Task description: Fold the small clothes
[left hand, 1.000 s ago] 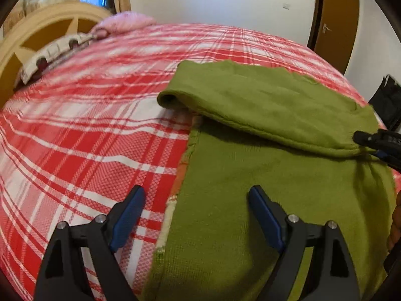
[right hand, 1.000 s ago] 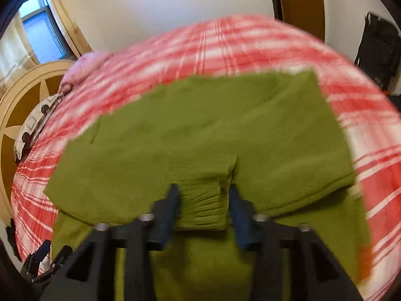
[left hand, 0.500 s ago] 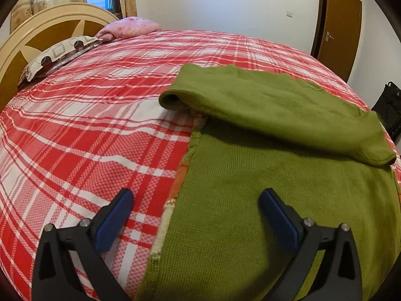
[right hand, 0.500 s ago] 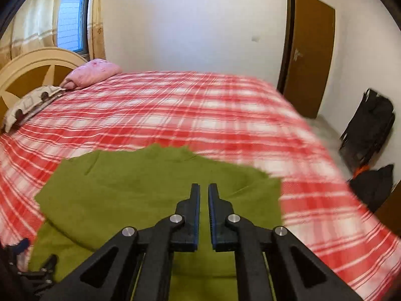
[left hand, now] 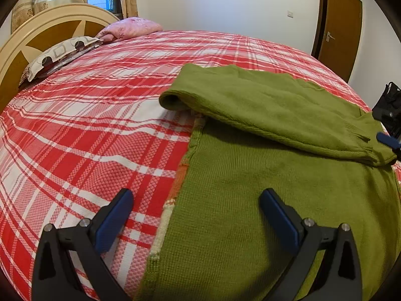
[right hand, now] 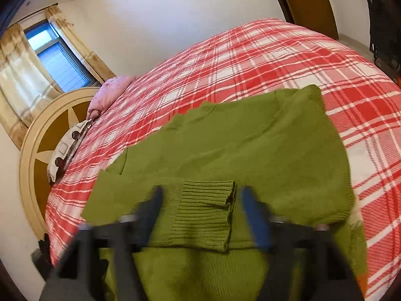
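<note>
Red-and-white plaid bedspread (left hand: 100, 130) covers bed, fills most of both views. Cream-and-brown headboard (left hand: 50, 37) at far left. Green knit sweater (left hand: 250, 200) lies flat on bedspread, body spread, one sleeve (left hand: 275, 115) folded across chest. Patterned pillow (left hand: 57, 55) and pink pillow (left hand: 132, 26) rest against headboard. Ribbed cuff (right hand: 205, 215) of sleeve rests on sweater body. Left gripper (left hand: 195, 215) spread wide, empty, straddling sweater's side edge. Right gripper (right hand: 201, 213) blurred, fingers parted either side of cuff, not pinching it.
</note>
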Demonstrator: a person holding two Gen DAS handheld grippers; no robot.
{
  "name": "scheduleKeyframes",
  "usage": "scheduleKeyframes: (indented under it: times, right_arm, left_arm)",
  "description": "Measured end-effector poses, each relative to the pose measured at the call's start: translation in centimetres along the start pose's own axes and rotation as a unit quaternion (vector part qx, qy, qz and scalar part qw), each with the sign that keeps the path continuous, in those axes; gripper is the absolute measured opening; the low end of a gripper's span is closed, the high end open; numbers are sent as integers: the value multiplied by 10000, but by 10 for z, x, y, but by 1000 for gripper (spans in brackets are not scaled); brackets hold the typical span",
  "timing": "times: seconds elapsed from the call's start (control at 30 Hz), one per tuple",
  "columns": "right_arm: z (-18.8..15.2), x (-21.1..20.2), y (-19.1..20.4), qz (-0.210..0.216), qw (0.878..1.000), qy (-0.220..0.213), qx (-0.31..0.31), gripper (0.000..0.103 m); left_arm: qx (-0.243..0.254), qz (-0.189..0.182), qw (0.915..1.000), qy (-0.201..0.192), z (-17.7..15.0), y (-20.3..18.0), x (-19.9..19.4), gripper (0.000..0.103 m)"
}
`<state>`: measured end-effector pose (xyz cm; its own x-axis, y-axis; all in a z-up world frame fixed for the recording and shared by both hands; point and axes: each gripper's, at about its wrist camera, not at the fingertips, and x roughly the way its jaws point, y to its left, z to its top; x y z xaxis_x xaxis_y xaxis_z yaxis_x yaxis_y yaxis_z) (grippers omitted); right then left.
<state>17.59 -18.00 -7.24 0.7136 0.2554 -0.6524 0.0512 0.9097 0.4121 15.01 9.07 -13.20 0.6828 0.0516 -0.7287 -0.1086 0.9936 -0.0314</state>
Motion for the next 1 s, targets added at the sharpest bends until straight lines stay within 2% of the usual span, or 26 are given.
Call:
scheduleKeyframes:
  times: [0.13,0.17,0.2,0.27,0.3,0.33,0.43,0.63,0.7,0.77,0.87,1.0]
  right_arm:
    - [-7,19,9,-312,9988,234,-287,69]
    - [-11,27,12,-428,9973,376,-465,65]
    - [-14,31,15,-568,9954,447,-630,57]
    - [-19,37,30,-1011,9875,362,-1151,27]
    - [-19,38,34,-1021,9862,394,-1246,12]
    - [-18,39,37,-973,9857,435,-1306,9]
    - [-9,29,52,-1116,9799,260,-1633,7]
    - [35,-22,91,-1412,9577,-793,-2379,7]
    - [46,-31,96,-1561,9501,-988,-2514,7]
    - [51,-31,88,-1739,9456,-973,-2571,7]
    - [46,-12,58,-2015,9466,-678,-2423,7]
    - [31,20,24,-2037,9536,-282,-2199,8]
  left_arm:
    - [1,1,10000,-20,-1,0,0,103]
    - [5,12,10000,-28,-1,-1,0,103]
    - [4,15,10000,-33,-1,-1,0,103]
    - [2,9,10000,-35,-2,-1,0,103]
    - [1,8,10000,-36,-2,-1,0,103]
    - [1,4,10000,-40,-2,-1,0,103]
    - [4,9,10000,-48,-2,-2,-1,103]
    - [-2,8,10000,-53,-2,-2,0,103]
    - [-2,7,10000,-54,-2,-2,0,103]
    - [-3,6,10000,-55,-2,-2,-1,103]
    - [-2,7,10000,-57,-2,-2,-1,103]
    - [-1,8,10000,-59,-2,-2,-1,103]
